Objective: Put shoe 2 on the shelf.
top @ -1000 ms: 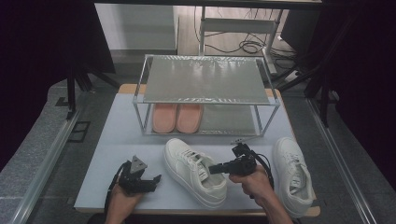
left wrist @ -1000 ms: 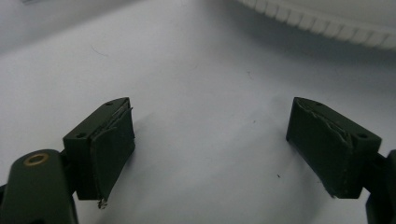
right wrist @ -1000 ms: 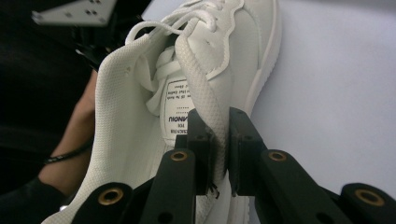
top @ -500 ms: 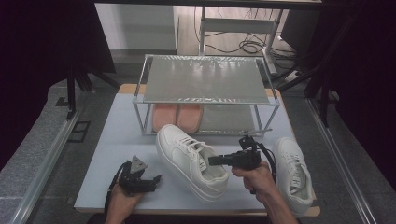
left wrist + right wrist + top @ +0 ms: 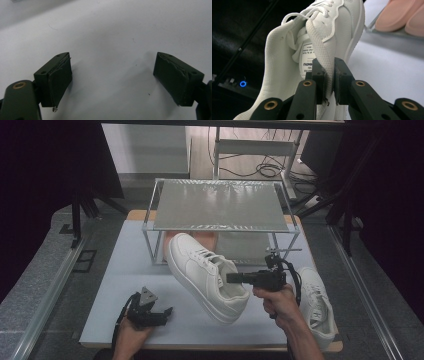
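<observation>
White sneakers, pink slippers, grey metal rack on a pale mat

The low-top leather sneaker point(image 5: 207, 275) is plain white, with white laces, a white woven-mesh collar lining and a white tongue label printed in dark letters; a second white low-top sneaker point(image 5: 315, 302) lies near the right edge of the pale grey table mat point(image 5: 125, 270). The pair of soft slippers point(image 5: 404, 17) is salmon pink. The perforated metal rack shelf point(image 5: 217, 205) is silver-grey with a fine dotted pattern. Both grippers point(image 5: 235, 278) point(image 5: 167, 311) are black with dark green-black pads point(image 5: 60, 82).
</observation>
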Demonstrator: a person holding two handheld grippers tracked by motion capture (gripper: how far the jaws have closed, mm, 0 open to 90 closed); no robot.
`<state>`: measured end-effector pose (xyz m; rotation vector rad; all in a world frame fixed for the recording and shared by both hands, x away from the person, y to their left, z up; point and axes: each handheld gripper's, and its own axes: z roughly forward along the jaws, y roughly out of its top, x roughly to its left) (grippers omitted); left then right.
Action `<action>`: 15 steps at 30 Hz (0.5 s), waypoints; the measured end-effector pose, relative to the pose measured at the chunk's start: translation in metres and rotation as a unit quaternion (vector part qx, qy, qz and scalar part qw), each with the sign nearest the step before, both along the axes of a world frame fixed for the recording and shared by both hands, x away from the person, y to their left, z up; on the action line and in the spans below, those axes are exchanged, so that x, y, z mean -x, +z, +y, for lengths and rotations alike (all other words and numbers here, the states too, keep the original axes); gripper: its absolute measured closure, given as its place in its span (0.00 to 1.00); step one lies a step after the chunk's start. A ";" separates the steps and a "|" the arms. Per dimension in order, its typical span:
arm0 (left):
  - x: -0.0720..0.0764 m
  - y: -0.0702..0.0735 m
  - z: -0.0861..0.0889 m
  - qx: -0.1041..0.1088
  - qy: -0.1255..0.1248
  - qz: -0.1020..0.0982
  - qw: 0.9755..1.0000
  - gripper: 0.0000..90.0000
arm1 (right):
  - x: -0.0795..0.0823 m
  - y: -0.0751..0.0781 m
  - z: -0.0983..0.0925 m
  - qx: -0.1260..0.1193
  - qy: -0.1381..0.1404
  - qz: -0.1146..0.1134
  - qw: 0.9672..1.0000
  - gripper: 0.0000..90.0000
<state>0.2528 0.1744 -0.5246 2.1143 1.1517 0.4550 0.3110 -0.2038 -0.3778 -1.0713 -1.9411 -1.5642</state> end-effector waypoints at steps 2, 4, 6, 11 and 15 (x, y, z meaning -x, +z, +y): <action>0.000 0.000 0.000 0.000 0.000 0.000 1.000 0.17 | -0.001 0.004 0.000 -0.006 -0.005 -0.003 1.000 0.90; 0.000 0.000 0.000 0.002 0.001 0.000 1.000 0.17 | -0.004 0.010 -0.001 -0.011 -0.014 -0.005 1.000 0.90; 0.000 0.000 0.000 0.002 0.001 0.000 1.000 0.17 | -0.005 0.012 -0.001 -0.013 -0.018 -0.003 1.000 0.90; 0.000 0.000 0.000 0.002 0.001 0.000 1.000 0.17 | -0.013 0.022 0.000 -0.028 -0.040 -0.005 0.999 0.90; 0.000 0.000 0.000 0.002 0.001 0.000 1.000 0.17 | -0.021 0.029 0.002 -0.038 -0.060 -0.006 0.997 0.90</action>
